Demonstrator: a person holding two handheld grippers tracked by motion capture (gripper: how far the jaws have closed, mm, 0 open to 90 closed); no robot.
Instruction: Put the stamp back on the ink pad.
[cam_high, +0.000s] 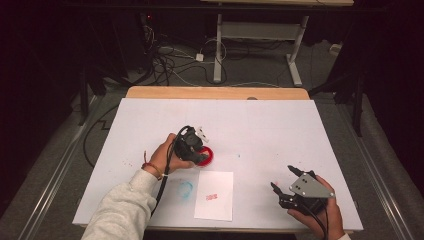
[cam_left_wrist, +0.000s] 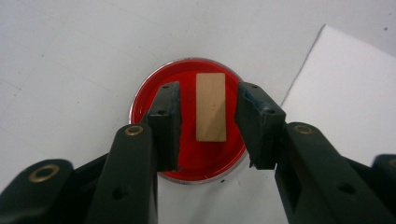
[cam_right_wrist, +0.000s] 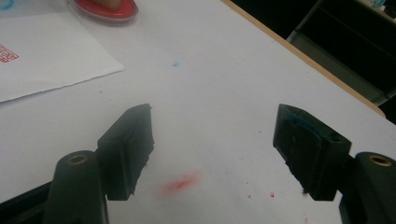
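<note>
Your left tool hangs spread over the wooden stamp standing in the red ink pad mid-counter—jaws flanking it, not touching, likely to grip it—while your right tool waits released near the counter's front right corner.

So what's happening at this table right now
A person is stamping. The left gripper hangs open over the red ink pad, jaws either side of the wooden stamp block standing on it, not gripping. The right gripper rests open, apart. The white paper already bears a red stamp mark.
</note>
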